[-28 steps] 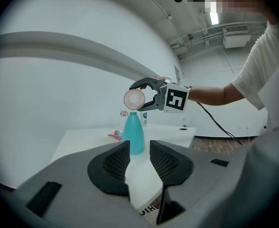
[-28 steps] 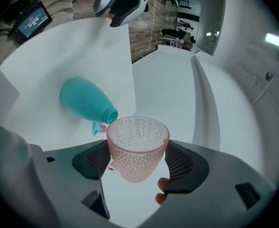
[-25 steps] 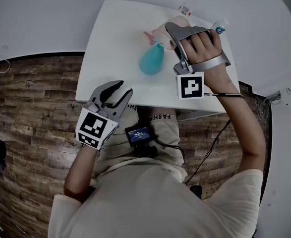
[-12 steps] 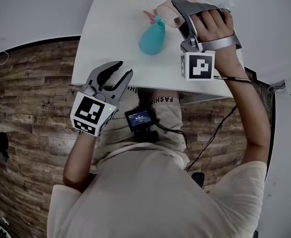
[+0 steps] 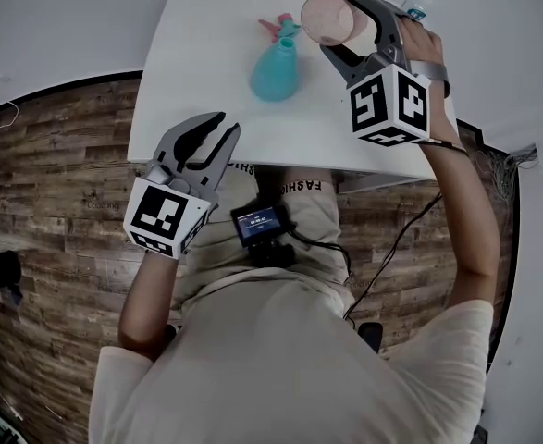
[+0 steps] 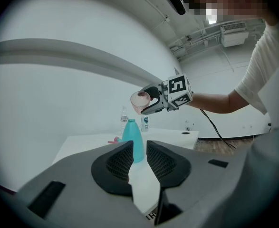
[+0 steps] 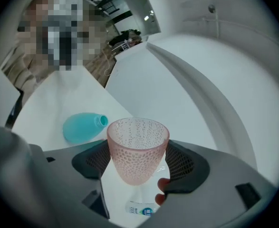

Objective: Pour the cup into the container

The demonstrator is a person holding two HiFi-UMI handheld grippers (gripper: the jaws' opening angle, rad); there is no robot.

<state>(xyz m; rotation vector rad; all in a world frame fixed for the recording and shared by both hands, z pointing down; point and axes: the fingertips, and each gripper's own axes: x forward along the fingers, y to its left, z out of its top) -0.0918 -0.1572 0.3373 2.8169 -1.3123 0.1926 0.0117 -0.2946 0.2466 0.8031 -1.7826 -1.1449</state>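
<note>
My right gripper (image 5: 341, 26) is shut on a pink dimpled cup (image 5: 327, 18), held above the far right of the white table (image 5: 206, 54). The cup's open mouth faces the head camera, and the cup (image 7: 138, 148) looks empty between the pads of the right gripper (image 7: 138, 164). A teal bottle (image 5: 276, 67) with an open neck stands left of the cup, apart from it. My left gripper (image 5: 217, 126) hovers at the table's near edge; its jaws have just been closing and hold nothing. The left gripper (image 6: 139, 147) points at the teal bottle (image 6: 132, 139).
A pink spray cap (image 5: 276, 28) lies behind the teal bottle. Small clear water bottles (image 5: 413, 7) stand at the table's far edge. Wood flooring (image 5: 58, 183) lies left of the table. A small device (image 5: 259, 225) hangs on the person's front.
The right gripper rolled and lifted the cup up and away from the teal bottle's neck, so the cup's mouth now faces upward. The left jaws have narrowed.
</note>
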